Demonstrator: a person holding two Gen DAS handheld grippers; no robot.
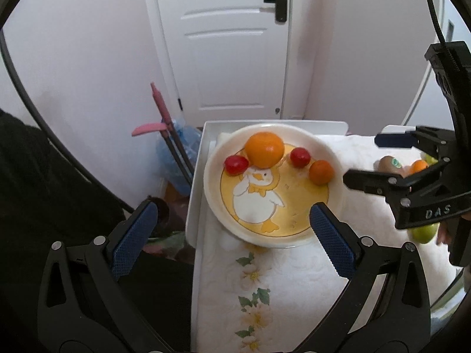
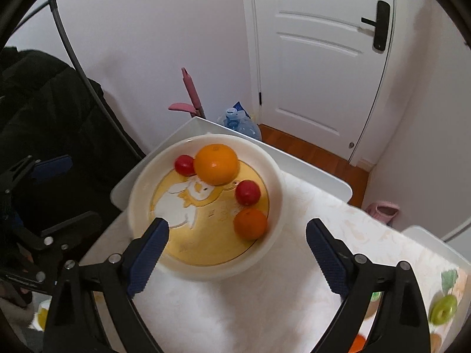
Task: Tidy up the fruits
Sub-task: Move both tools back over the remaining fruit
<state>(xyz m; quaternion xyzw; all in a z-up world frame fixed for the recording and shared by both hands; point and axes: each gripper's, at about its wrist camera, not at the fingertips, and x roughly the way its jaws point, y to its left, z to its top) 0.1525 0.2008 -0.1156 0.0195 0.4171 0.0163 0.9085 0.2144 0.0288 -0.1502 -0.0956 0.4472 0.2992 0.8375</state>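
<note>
A white bowl [image 1: 335, 158] [image 2: 276, 194] with a yellow duck picture stands on the white table. It holds a large orange [image 1: 265, 149] [image 2: 216, 163], a small orange [image 1: 321, 171] [image 2: 250, 224] and two red fruits [image 1: 236, 164] [image 1: 299, 157] [image 2: 185, 164] [image 2: 248, 192]. My left gripper [image 1: 232, 241] is open and empty, above the bowl's near side. My right gripper [image 2: 237, 250] is open and empty at the bowl's near rim; it also shows in the left wrist view [image 1: 379, 158]. A kiwi [image 1: 390, 163], a small orange [image 1: 419, 166] and a green fruit [image 1: 424, 232] [image 2: 443, 309] lie on the table at the right.
The table wears a white flowered cloth [image 1: 265, 294] [image 2: 235, 309]. A white door [image 1: 229, 44] [image 2: 318, 58] stands behind. A pink-handled tool [image 1: 160, 108] [image 2: 191, 94] and a blue water bottle [image 1: 179, 153] [image 2: 241, 122] stand by the table's far edge. Dark fabric [image 2: 44, 103] lies to the left.
</note>
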